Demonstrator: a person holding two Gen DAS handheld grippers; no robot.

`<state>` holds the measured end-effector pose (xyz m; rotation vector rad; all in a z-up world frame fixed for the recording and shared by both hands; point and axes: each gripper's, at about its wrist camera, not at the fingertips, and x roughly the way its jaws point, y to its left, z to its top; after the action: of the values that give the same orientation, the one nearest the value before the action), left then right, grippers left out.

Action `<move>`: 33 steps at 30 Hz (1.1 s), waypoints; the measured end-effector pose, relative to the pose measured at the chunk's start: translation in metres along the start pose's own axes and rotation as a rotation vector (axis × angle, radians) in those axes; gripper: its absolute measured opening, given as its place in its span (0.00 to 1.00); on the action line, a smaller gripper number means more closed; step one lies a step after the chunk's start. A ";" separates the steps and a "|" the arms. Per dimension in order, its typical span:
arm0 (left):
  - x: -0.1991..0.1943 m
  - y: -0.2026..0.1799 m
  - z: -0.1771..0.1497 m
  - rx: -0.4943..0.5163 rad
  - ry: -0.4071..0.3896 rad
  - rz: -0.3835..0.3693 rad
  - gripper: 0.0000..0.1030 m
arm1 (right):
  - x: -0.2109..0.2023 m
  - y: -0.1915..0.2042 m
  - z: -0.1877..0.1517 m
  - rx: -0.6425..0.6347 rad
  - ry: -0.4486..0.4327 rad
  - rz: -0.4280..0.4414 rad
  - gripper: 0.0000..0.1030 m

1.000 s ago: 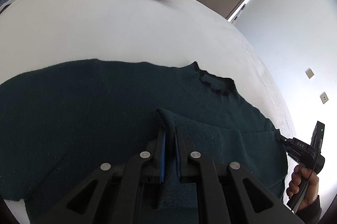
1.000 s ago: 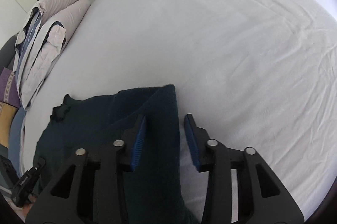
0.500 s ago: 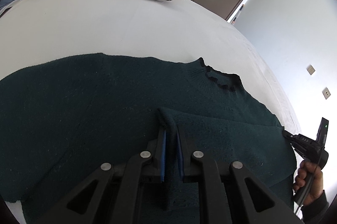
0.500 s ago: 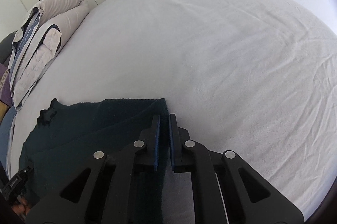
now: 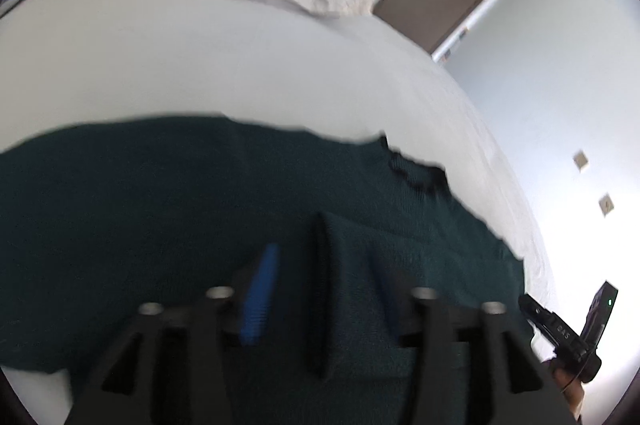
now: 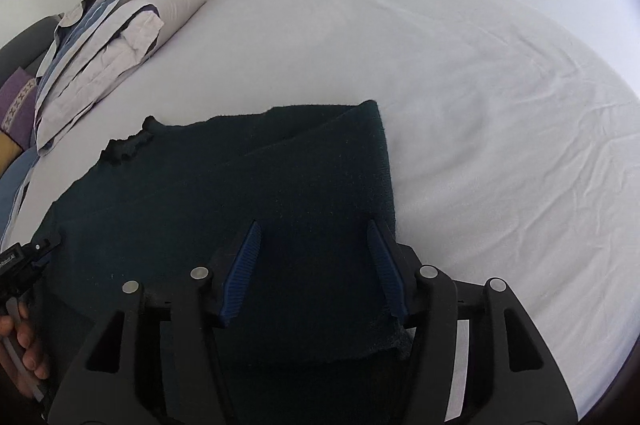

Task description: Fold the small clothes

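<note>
Sweater (image 6: 248, 193), one, dark green, on white bed (image 6: 500, 105); two grippers, left (image 5: 332, 289) and right (image 6: 314, 265), fingers released above it.

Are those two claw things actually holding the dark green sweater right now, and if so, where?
No. Both the left gripper and right gripper stand open above the sweater; nothing is held.

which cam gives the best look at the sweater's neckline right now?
Right wrist. The sweater is sharp there and its scalloped neckline stands out against the white bed sheet. Left wrist also shows the neckline, but motion-blurred, edge detail smeared.
</note>
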<state>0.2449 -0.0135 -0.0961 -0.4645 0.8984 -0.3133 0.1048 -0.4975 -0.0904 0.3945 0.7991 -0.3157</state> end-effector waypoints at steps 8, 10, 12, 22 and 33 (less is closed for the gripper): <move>-0.147 0.124 -0.023 -0.404 -0.210 -0.084 0.73 | -0.097 0.018 -0.017 0.039 -0.143 0.146 0.53; -0.183 0.171 -0.040 -0.548 -0.269 -0.072 0.73 | -0.114 0.035 -0.033 0.015 -0.135 0.187 0.53; -0.214 0.213 -0.057 -0.670 -0.337 -0.028 0.73 | -0.123 0.058 -0.050 0.002 -0.122 0.216 0.53; -0.252 0.324 -0.083 -0.997 -0.488 0.072 0.73 | -0.134 0.126 -0.109 -0.049 -0.025 0.263 0.53; -0.240 0.337 -0.052 -0.946 -0.471 0.164 0.08 | -0.136 0.136 -0.119 -0.064 -0.013 0.274 0.53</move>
<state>0.0841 0.3699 -0.1344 -1.2667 0.5671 0.3976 -0.0022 -0.3066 -0.0345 0.4357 0.7298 -0.0370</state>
